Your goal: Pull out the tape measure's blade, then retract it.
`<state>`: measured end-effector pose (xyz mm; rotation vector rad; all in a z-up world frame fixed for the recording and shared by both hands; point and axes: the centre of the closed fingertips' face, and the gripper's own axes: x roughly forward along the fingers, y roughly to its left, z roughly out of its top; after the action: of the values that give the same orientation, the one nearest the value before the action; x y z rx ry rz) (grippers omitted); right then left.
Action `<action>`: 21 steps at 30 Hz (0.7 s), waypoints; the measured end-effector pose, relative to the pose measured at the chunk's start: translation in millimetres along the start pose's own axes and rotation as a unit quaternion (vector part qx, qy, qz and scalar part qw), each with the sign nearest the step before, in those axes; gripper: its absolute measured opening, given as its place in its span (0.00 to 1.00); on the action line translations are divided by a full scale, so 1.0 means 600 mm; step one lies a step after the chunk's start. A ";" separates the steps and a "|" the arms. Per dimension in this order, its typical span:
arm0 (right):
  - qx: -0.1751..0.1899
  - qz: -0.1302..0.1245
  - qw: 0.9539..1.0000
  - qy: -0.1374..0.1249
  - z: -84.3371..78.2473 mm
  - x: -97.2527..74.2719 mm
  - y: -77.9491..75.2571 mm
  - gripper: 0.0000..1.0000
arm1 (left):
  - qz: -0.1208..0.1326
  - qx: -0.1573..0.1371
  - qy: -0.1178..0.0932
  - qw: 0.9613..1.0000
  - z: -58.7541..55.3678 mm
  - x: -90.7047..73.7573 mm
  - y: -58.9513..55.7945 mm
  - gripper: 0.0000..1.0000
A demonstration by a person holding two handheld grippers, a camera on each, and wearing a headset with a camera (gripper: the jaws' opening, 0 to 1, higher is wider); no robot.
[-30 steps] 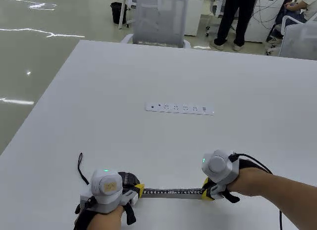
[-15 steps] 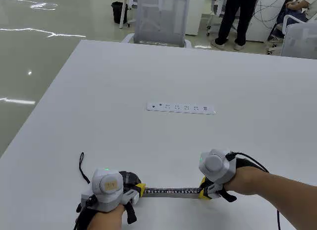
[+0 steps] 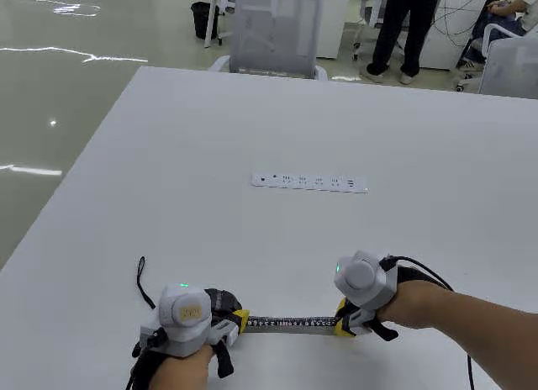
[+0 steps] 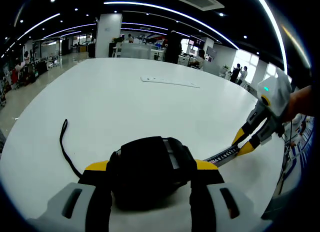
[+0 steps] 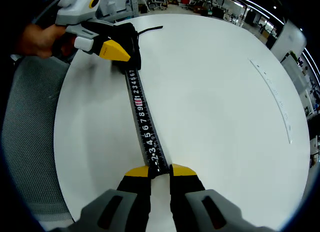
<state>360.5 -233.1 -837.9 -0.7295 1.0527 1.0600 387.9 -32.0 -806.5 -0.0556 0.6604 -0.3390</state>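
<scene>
The tape measure's black case (image 4: 145, 159) is clamped between the yellow-tipped jaws of the left gripper (image 4: 152, 168), near the front edge of the white table (image 3: 336, 121). The blade (image 5: 142, 119) is stretched flat across the table to the right gripper (image 5: 160, 171), whose 2 jaws are closed almost fully on its end.

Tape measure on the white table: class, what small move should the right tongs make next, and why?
Probably ease the right tongs toward the case, letting the blade wind back in. The blade already lies pulled out over the table, its tip pinched in the right tongs while the left tongs clamp the case.
</scene>
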 end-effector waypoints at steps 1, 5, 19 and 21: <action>0.000 0.000 1.000 0.001 0.000 0.000 0.000 0.13 | 0.000 0.000 0.000 1.000 0.000 0.000 0.000 0.59; 0.001 0.001 1.000 0.001 0.003 0.000 0.002 0.13 | 0.000 0.000 -0.001 1.000 0.000 0.000 0.000 0.59; -0.004 0.009 1.000 0.004 0.021 0.008 0.011 0.13 | -0.002 0.002 0.000 1.000 0.000 0.001 0.000 0.59; -0.003 0.010 1.000 0.003 0.024 0.007 0.011 0.13 | -0.003 0.002 0.000 1.000 0.000 0.000 0.000 0.59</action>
<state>359.4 -216.7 -837.0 -0.7281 1.0644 1.0793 388.1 -31.9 -806.6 -0.0532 0.6595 -0.3463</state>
